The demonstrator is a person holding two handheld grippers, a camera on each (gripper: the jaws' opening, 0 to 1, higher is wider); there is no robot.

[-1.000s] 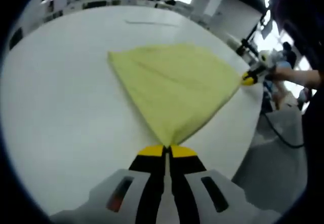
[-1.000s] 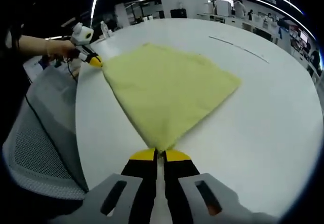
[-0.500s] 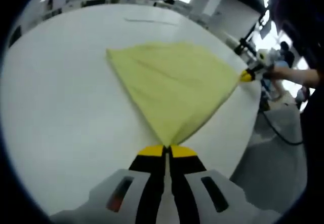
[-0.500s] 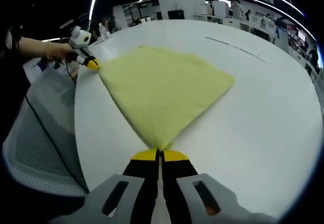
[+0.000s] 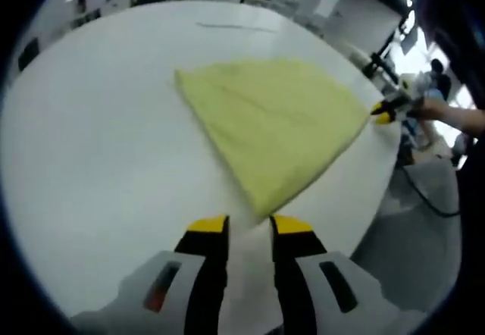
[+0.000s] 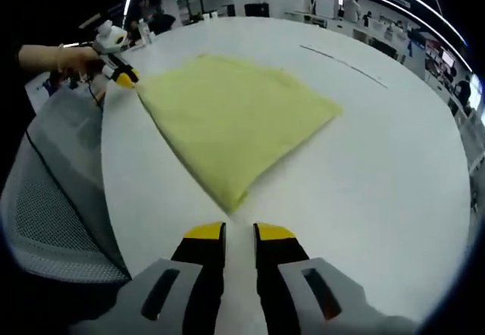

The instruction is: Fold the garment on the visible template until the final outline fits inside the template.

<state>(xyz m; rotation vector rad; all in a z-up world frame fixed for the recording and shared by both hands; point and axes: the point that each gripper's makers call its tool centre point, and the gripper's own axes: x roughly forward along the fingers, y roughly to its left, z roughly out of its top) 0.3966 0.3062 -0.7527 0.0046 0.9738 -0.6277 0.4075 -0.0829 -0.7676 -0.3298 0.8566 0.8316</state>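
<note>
— Where's the garment sitting?

— The yellow garment [image 5: 276,126] lies flat on the round white table [image 5: 98,145], folded into a wedge with its broad side toward the table's middle. Two of its corners reach the table's edge, near the mesh chair [image 6: 53,206].

— And the grippers?

— The left gripper [image 5: 248,229] hovers just short of one corner of the garment, its yellow-tipped jaws parted and empty, a strip of table showing between them. The right gripper [image 6: 239,233] is the same at the other corner: jaws a little apart, gripping nothing, the cloth's tip just beyond them. In the left gripper view you can see the right gripper's yellow tips at the garment's far corner, a hand [image 5: 443,111] behind them.

— Anything else on the table?

— A thin dark line [image 6: 345,66] on its surface, beyond the garment.
</note>
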